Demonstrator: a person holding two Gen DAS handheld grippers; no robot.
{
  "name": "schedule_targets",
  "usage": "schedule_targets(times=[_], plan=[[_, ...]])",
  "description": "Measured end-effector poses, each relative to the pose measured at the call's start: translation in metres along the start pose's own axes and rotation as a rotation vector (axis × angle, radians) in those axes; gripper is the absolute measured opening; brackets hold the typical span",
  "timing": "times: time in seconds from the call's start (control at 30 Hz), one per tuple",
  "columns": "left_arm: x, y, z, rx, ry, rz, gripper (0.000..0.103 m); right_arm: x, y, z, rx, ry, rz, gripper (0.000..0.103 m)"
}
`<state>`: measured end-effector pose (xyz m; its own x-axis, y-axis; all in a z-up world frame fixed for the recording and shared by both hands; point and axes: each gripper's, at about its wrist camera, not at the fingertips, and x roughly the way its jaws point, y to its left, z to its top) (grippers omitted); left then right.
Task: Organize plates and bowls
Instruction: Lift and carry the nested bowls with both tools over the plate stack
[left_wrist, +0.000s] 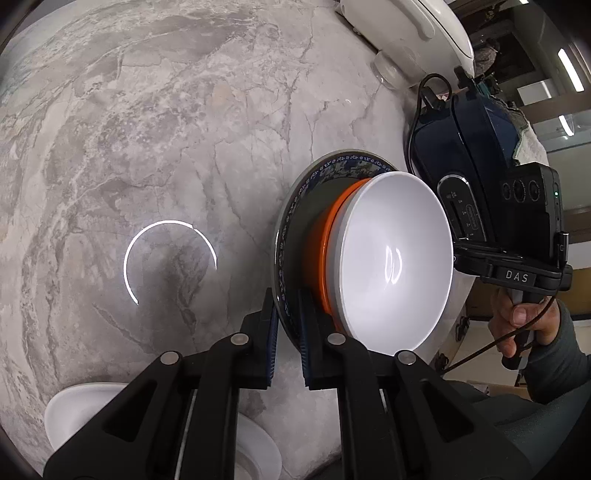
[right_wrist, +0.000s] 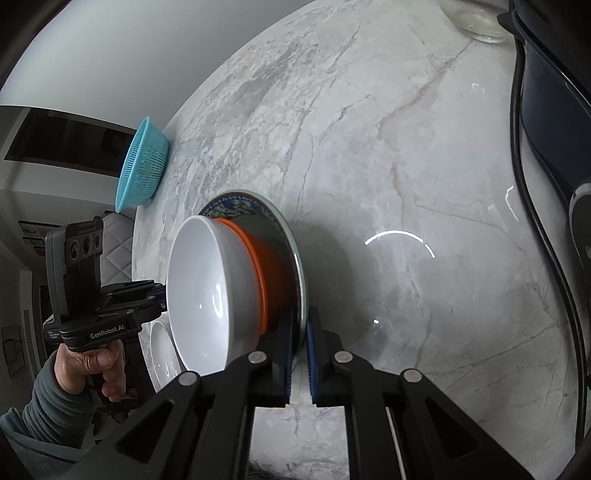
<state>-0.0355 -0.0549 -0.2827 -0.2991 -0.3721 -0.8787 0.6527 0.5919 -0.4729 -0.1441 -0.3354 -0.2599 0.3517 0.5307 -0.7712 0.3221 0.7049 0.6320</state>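
Note:
A blue-patterned plate (left_wrist: 295, 199) carries an orange bowl (left_wrist: 325, 236) with a white bowl (left_wrist: 395, 258) nested in it. My left gripper (left_wrist: 287, 332) is shut on the plate's rim on one side. My right gripper (right_wrist: 300, 343) is shut on the rim of the same plate (right_wrist: 284, 225) on the opposite side. The orange bowl (right_wrist: 269, 266) and white bowl (right_wrist: 203, 288) show in the right wrist view too. The stack sits just above the marble table (left_wrist: 147, 129); I cannot tell whether it touches.
White dishes (left_wrist: 74, 410) lie near the table edge behind my left gripper. A dark blue appliance (left_wrist: 469, 147) with a cord, a white cooker (left_wrist: 410, 33) and a glass (right_wrist: 480, 22) stand to one side. A teal colander (right_wrist: 142, 166) sits at the far edge.

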Motion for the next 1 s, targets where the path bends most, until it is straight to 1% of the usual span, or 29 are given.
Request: schedule_targets(times=[0.23,0.53,0.7,1.0], plan=[[-0.035,0.001,-0.016,-0.027,-0.050,0.029,0.008,-0.007,0.022,0.003,-0.045,0.003,0.021,0.009],[-0.085,0.020,-0.057,-0.118,-0.120,0.064,0.007,0.002,0.068,0.002,-0.136,0.052,0.050,0.009],[-0.112,0.034,-0.088,-0.178,-0.157,0.083,0.007,0.014,0.098,-0.004,-0.198,0.086,0.067,0.009],[-0.161,0.066,-0.159,-0.301,-0.220,0.113,0.007,0.043,0.160,-0.020,-0.313,0.161,0.103,0.009]])
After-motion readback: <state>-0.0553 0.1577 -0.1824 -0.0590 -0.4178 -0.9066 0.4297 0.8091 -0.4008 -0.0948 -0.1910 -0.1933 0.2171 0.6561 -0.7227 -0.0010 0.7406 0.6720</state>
